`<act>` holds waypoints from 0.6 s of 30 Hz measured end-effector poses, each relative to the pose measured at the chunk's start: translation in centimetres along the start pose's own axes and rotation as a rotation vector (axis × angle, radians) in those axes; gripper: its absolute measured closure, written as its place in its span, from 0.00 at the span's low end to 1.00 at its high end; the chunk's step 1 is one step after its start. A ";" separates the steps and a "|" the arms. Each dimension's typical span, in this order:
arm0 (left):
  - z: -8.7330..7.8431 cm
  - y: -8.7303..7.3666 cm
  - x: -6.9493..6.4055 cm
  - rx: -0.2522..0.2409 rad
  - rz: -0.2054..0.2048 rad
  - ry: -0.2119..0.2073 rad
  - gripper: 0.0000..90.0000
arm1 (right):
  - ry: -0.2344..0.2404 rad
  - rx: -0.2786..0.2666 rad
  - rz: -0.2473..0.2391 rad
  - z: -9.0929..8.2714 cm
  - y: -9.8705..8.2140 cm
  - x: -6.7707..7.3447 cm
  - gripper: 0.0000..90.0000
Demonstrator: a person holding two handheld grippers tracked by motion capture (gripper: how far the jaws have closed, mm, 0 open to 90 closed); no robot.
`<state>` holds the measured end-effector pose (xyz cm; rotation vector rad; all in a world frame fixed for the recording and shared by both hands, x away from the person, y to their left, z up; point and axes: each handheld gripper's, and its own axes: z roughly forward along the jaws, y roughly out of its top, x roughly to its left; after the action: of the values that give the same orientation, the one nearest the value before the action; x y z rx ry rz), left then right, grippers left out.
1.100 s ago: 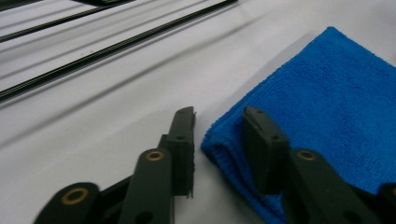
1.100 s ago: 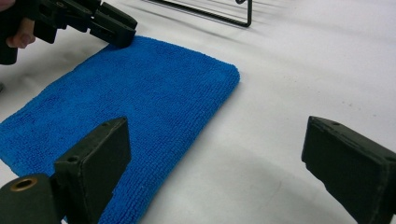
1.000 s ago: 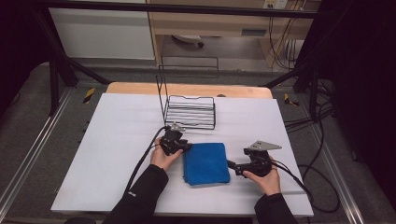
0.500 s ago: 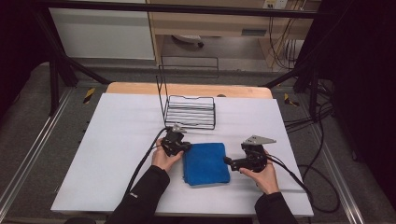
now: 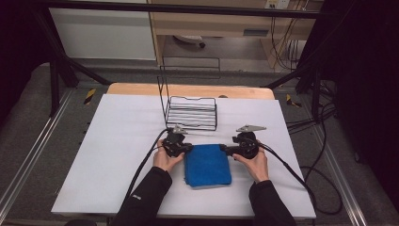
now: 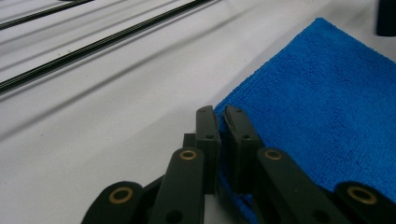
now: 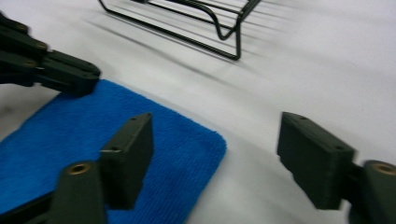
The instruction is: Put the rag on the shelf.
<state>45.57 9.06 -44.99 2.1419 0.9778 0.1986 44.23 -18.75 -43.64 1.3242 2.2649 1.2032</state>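
High view: folded blue microfibre cloth [image 5: 207, 165] lies on the white table [image 5: 113, 141], at 6 o'clock from the black wire rack [image 5: 192, 112]. Left gripper [image 5: 187, 149] at the cloth's 10 o'clock corner, right gripper [image 5: 225, 150] at 2 o'clock.

Left gripper view: jaws pressed together, pinching the cloth's edge.

Right gripper view: jaws spread, just been closing, straddling the far corner without touching. Best to seat that corner deep before pinching, then lift both evenly.

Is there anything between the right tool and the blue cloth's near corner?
Nothing visible. The right tool stands open astride the far right corner of the blue cloth, with bare white table between. The left tool is already shut on the cloth's other far corner.
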 end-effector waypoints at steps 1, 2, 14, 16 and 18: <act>0.0 0.0 0.0 -0.001 0.000 -0.002 0.94 | -0.008 0.001 -0.001 0.3 0.0 -0.1 0.38; 0.0 0.0 0.0 -0.002 0.000 -0.003 0.94 | -0.013 0.009 0.004 0.5 -0.1 -0.2 0.40; 0.0 -0.1 0.1 -0.004 0.015 -0.004 0.94 | 0.028 0.089 0.030 1.7 -0.5 -0.3 0.73; 0.0 -0.1 0.1 -0.005 0.016 -0.003 0.94 | 0.043 0.099 0.040 1.7 -0.5 -0.2 0.78; 0.0 -0.1 0.1 -0.006 0.017 -0.005 0.94 | 0.051 0.104 0.049 1.7 -0.5 -0.2 0.83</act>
<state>45.56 9.14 -45.06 2.1453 0.9553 0.2042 45.00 -18.09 -45.15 1.4088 2.3727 1.1616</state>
